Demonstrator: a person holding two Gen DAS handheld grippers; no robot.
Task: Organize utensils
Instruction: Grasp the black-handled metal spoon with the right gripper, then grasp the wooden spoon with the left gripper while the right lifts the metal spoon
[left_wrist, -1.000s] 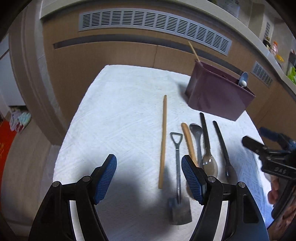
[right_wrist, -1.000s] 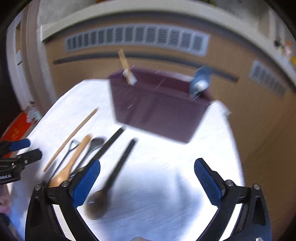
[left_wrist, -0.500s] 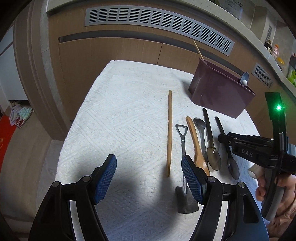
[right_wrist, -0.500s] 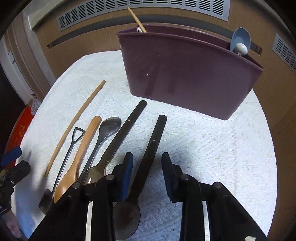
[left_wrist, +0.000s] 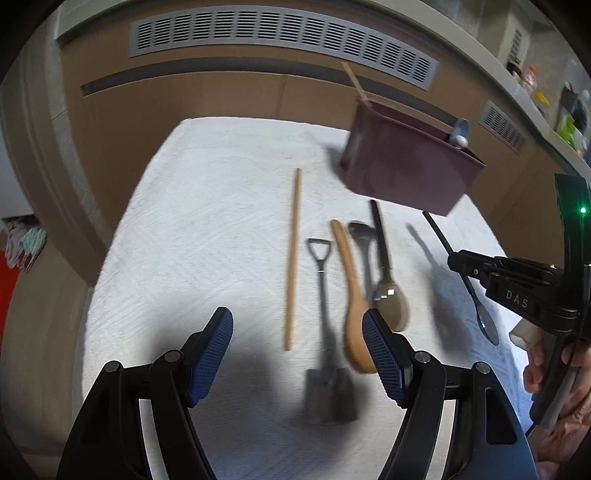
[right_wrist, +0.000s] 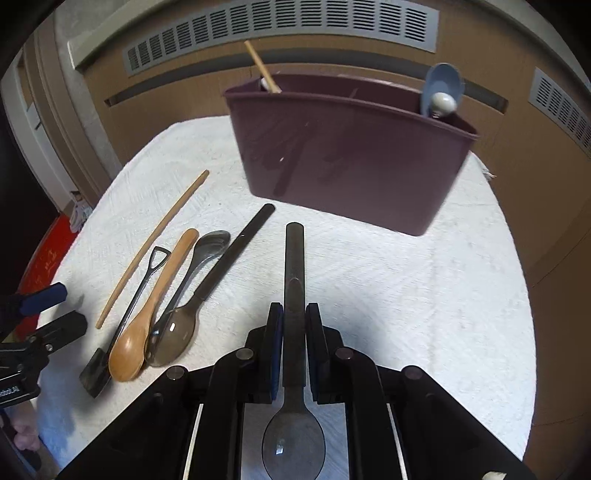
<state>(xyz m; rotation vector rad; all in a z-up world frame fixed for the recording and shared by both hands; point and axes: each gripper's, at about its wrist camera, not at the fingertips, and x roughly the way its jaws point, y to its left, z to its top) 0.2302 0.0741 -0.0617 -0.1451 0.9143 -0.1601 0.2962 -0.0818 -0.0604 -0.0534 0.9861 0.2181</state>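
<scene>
My right gripper (right_wrist: 293, 347) pinching dark spoon (right_wrist: 293, 443) — handle points ahead toward maroon caddy (right_wrist: 351, 158); left gripper (left_wrist: 297, 354) spread, idle.

White textured cloth (left_wrist: 207, 206): wooden chopstick (left_wrist: 291, 258), shovel-shaped spoon (left_wrist: 325, 332), wooden spoon (left_wrist: 351, 302), two dark spoons alongside. Maroon caddy (left_wrist: 406, 173) behind. Left gripper (left_wrist: 297, 354) spread wide; right gripper (left_wrist: 458, 264) clamping black-handled spoon (left_wrist: 476, 295).

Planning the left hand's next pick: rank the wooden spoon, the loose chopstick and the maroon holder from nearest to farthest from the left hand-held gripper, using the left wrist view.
1. Wooden spoon, bowl right beside the left hand-held gripper's right finger.
2. Loose chopstick, ahead, between the fingers' lines.
3. Maroon holder, far right, at the cloth's back edge.
</scene>
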